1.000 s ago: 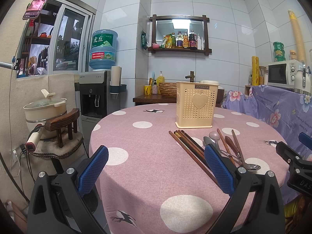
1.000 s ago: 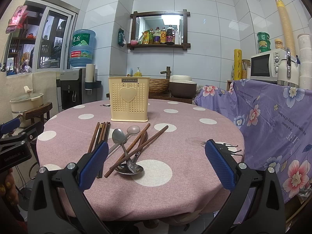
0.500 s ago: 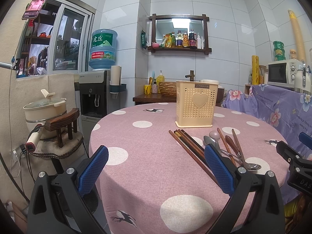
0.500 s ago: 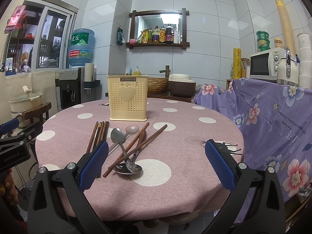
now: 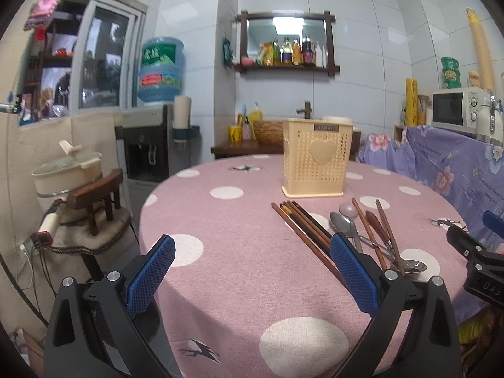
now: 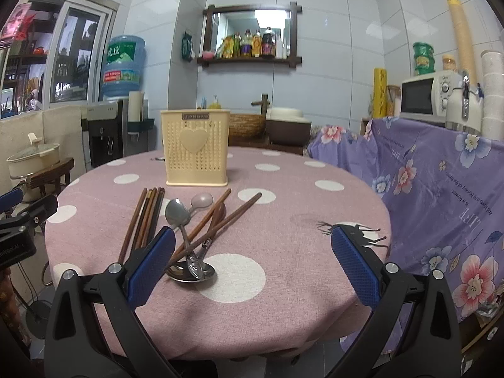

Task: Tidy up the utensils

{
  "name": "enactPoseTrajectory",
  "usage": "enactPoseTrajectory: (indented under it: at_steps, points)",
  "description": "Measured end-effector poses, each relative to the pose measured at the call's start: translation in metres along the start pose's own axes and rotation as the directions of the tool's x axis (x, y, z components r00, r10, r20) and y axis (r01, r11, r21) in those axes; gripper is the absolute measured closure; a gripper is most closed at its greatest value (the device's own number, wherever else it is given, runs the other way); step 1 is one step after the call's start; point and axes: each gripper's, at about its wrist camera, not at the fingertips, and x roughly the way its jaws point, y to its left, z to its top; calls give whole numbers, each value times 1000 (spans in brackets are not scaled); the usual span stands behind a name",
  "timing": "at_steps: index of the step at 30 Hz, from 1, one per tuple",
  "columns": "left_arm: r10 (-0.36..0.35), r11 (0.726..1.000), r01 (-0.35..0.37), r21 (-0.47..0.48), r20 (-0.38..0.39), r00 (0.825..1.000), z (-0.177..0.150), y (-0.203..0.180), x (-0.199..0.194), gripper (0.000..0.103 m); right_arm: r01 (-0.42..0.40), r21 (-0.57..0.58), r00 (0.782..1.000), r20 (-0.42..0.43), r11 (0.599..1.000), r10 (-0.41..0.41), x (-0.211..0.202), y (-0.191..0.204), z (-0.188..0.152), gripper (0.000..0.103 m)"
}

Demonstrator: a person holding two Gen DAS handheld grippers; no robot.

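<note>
A cream utensil holder with a heart (image 5: pixel 315 157) (image 6: pixel 196 148) stands upright on the pink dotted round table (image 5: pixel 239 252) (image 6: pixel 299 208). In front of it lie a bundle of brown chopsticks (image 5: pixel 302 223) (image 6: pixel 145 217), metal spoons (image 5: pixel 343 223) (image 6: pixel 178 212) and crossed wooden chopsticks (image 6: pixel 220 217). My left gripper (image 5: pixel 252 271) is open and empty, just left of the utensils. My right gripper (image 6: pixel 252 261) is open and empty, hovering just right of the pile.
A purple floral cloth (image 6: pixel 441 189) covers a counter at the right, with a microwave (image 6: pixel 425 94) on top. A water dispenser (image 5: pixel 148 145) and a stool with a pot (image 5: pixel 69 170) stand left of the table. The table edge is near both grippers.
Both grippers have barely moved; the right one has edged slightly toward the utensils. Nothing was picked up.
</note>
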Motion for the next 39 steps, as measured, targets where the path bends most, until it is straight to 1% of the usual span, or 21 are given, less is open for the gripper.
enactPoseTrajectory:
  at_steps: [2,5,7,9,11,12,13,14,16,18,19,21,23,26,27,30,33,35,37,38,39]
  points:
    - [9,1000,-9,7,-43,999,7,0,11,5,-1,-1,999,-39,1000,1,12,-4,4,5]
    - [15,998,-9,64,-98,995,17,-3,29,5,16,-13,995,-95,1000,-17,31,-11,11,5]
    - [24,996,-11,84,-153,988,23,-4,46,5,-3,6,989,-147,1000,4,47,-18,17,5]
    - [-32,997,48,62,-240,970,33,-2,69,7,-36,55,978,-205,998,47,67,-27,25,5]
    - [-66,997,74,17,-298,952,43,1,90,18,-67,114,959,-268,991,95,91,-34,34,6]
    - [-71,997,76,3,-321,944,46,2,99,20,-70,132,951,-292,989,106,102,-36,38,8]
    - [-76,997,81,-2,-353,932,50,1,111,25,-67,139,948,-301,988,107,109,-36,41,11]
    - [-83,996,88,-5,-375,923,52,-1,120,32,-61,136,947,-307,989,100,116,-35,44,11]
    - [-96,995,98,-16,-421,902,54,-6,135,40,-65,129,944,-313,990,103,125,-32,48,11]
    - [-121,992,126,-21,-471,874,50,-15,147,49,-73,135,940,-320,988,113,132,-30,51,11]
    - [-129,991,133,-26,-490,862,49,-18,152,57,-77,133,940,-321,988,117,134,-28,51,11]
    - [-142,989,144,-38,-524,840,45,-23,160,60,-79,125,939,-325,989,116,137,-26,52,11]
    - [-128,991,134,-30,-543,830,43,-27,166,66,-79,117,939,-326,990,113,139,-24,52,11]
    - [-123,992,122,-38,-568,814,39,-29,171,68,-71,113,937,-334,991,105,142,-24,53,11]
    - [-119,992,119,-38,-574,810,38,-29,173,69,-67,114,936,-336,991,102,143,-26,54,11]
    - [-103,994,110,-22,-575,812,40,-31,173,70,-57,117,934,-345,992,94,147,-28,54,12]
    - [-83,994,106,6,-576,813,41,-33,178,73,-59,122,925,-366,991,100,154,-29,54,17]
    - [-69,994,103,27,-576,814,44,-31,186,80,-68,142,913,-390,988,119,160,-31,53,21]
    - [-56,995,94,35,-583,811,47,-26,196,87,-74,160,901,-412,984,134,167,-32,53,26]
    - [-51,995,94,43,-586,809,49,-25,199,90,-78,168,895,-422,983,143,170,-32,54,29]
    - [-51,994,98,48,-589,807,50,-24,202,90,-81,178,889,-432,981,152,174,-32,55,31]
